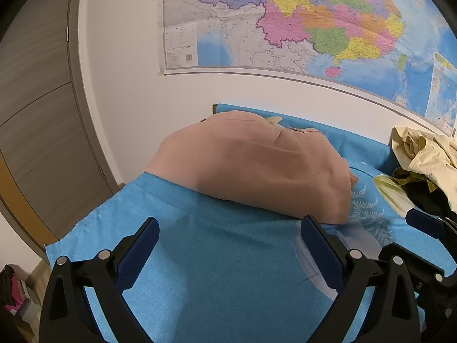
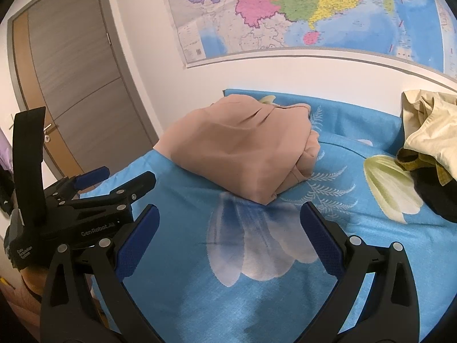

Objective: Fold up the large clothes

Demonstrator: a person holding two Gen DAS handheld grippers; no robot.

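Folded tan garment (image 1: 251, 165) lies on blue floral sheet (image 1: 200, 257). Left gripper (image 1: 228, 234) and right gripper (image 2: 230, 223) both near it, jaws spread wide, empty. Cream clothes pile (image 2: 428, 125) right of garment.

A coloured map (image 2: 300, 8) hangs on the white wall (image 2: 142, 43) beside a grey-brown door (image 2: 74, 65).

Folded garment (image 1: 251, 168): smooth matt beige cloth. Bedsheet (image 2: 257, 300): woven blue cloth, fine rough texture. Door (image 2: 74, 65): matt wood grain. Wall map (image 1: 300, 23): slightly glossy paper.
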